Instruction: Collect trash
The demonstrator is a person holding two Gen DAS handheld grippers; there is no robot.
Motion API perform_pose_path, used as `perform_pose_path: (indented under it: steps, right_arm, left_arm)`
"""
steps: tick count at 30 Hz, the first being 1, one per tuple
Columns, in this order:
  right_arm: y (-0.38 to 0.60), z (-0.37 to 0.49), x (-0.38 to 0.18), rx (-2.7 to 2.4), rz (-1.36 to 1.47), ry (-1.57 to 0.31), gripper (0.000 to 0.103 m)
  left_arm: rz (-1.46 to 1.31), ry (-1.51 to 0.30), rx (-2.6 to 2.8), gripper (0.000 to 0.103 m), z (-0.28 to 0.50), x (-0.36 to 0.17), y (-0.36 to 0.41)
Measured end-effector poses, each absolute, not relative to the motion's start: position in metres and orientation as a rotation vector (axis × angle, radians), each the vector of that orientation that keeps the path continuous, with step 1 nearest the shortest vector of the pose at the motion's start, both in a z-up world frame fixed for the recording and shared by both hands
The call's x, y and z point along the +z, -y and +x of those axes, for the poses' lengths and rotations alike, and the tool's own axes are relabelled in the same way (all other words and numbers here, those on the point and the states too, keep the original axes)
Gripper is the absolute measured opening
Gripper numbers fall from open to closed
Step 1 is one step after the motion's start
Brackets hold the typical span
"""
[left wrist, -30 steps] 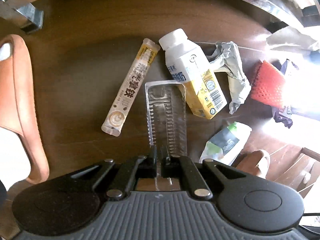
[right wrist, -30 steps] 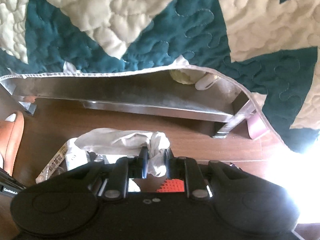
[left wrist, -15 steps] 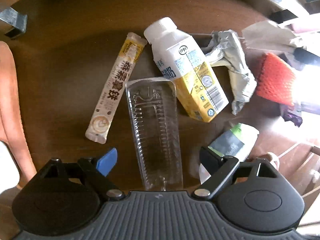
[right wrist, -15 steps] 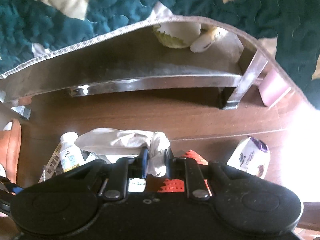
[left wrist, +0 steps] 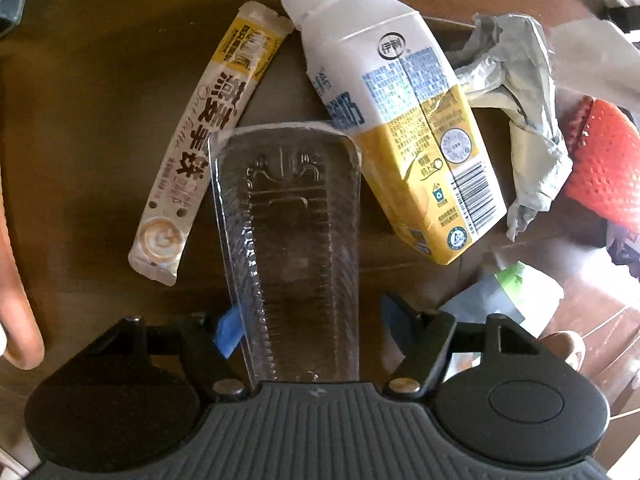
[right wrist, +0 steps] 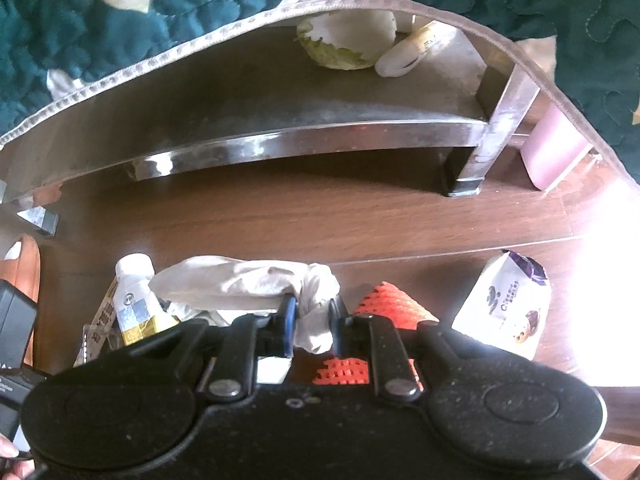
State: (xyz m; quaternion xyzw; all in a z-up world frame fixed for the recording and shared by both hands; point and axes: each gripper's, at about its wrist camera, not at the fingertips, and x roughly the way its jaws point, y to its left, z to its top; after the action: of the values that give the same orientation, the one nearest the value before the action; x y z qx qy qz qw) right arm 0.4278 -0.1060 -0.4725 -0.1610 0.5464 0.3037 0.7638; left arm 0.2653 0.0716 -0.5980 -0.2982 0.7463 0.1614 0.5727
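Left fingers [left wrist: 309, 330] closing around clear tray [left wrist: 292, 248] beside milk bottle [left wrist: 396, 120]; right fingers [right wrist: 311, 320] clamp tissue [right wrist: 256, 284].

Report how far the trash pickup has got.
Nothing looks cleared yet. In hand: the right tool is shut on a white bag; the left tool is closing around a clear plastic tray. Left on the floor: coffee sachet, milk bottle, cookie packet.
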Motion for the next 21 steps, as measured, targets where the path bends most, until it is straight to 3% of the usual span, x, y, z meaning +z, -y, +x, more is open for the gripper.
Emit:
perform_pose_path:
  steps: [3,13,21]
  right_arm:
    - [0.104,0.426,-0.472,0.666,-0.36,-1.19,0.016]
    - [0.1,0.42,-0.441,0.716,-0.425,-1.176,0.016]
    - [0.097,0.414,-0.345,0.786,-0.466,-1.056,0.016]
  left_arm:
    - [-0.668,-1.744,0.372,0.043,0.266,-0.594,-0.069]
    - [-0.665,-1.7,0.333,0.041,0.248,-0.552,-0.073]
    - [-0.58,-1.556,0.305,0.041,0.256,-0.454,-0.083]
